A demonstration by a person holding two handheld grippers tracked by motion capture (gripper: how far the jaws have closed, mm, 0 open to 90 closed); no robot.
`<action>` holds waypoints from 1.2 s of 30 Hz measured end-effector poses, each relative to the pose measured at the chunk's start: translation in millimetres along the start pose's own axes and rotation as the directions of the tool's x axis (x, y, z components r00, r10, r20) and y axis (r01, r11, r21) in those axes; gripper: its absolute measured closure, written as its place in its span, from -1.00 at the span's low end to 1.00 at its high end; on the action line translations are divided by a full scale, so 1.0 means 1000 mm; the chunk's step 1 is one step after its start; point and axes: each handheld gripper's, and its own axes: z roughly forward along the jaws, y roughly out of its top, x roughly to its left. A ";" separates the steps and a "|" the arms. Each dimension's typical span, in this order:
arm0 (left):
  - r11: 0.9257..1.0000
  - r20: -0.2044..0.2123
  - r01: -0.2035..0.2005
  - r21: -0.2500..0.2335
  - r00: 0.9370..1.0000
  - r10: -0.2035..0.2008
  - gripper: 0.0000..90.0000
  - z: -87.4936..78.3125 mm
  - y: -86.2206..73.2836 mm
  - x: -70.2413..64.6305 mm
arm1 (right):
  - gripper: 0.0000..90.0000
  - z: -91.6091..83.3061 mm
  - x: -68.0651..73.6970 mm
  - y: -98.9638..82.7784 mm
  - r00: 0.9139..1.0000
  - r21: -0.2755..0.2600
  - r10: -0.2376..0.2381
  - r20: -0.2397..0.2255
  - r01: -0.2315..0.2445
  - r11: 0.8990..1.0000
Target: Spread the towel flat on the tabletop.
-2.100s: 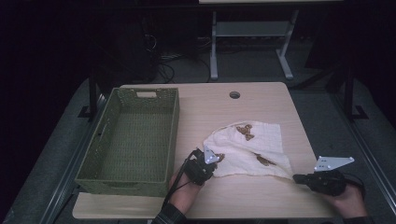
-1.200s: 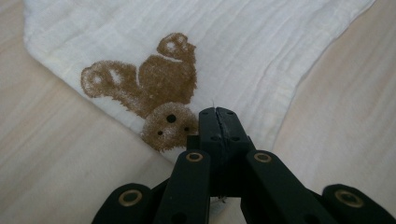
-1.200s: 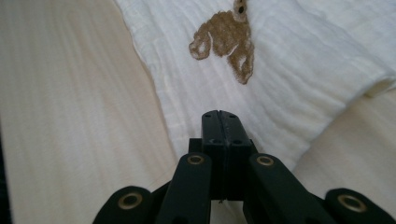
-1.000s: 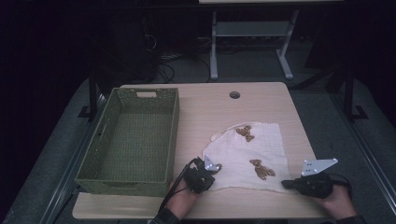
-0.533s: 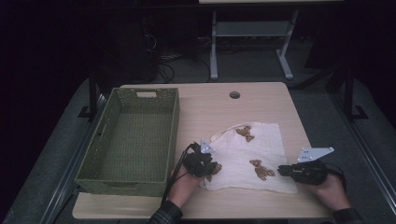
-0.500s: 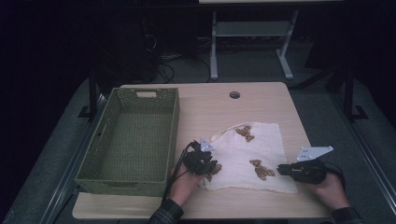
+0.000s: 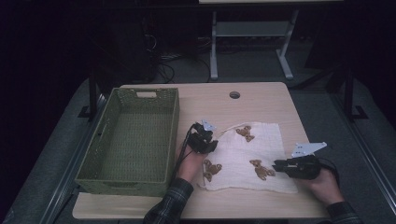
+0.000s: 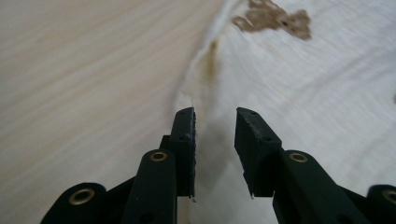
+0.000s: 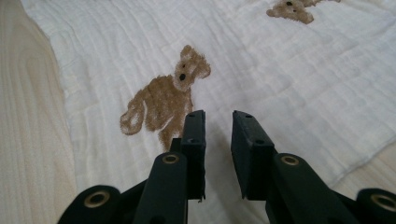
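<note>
White cloth (image 7: 250, 158) with brown bears lies flat on the table (image 7: 261, 102), by the basket (image 7: 135, 135). One bear is partly hidden behind the right gripper (image 9: 218, 122). Both it and the left gripper (image 8: 215, 119) have just opened, holding nothing. No writing shows.

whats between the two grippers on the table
In the high view, the white bear-print cloth spans the stretch between the left gripper and the right gripper, with two printed bears there.

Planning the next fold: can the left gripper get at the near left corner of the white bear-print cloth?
Probably yes: the left gripper hovers open at the white bear-print cloth's left edge, with bare table beside it.
</note>
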 end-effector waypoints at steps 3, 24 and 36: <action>1.000 -0.027 0.010 -0.001 1.000 -0.010 0.51 0.008 0.008 0.010 | 0.64 0.000 0.000 0.000 1.000 0.000 0.001 0.000 -0.001 1.000; 0.999 -0.046 0.038 0.027 0.998 -0.037 0.98 0.027 0.019 0.025 | 0.64 -0.001 -0.003 0.000 1.000 -0.008 -0.006 0.007 0.006 1.000; 0.999 -0.185 0.038 0.037 0.982 -0.030 0.97 0.045 0.052 0.052 | 0.62 0.002 -0.018 0.018 1.000 -0.043 -0.010 0.021 0.011 0.999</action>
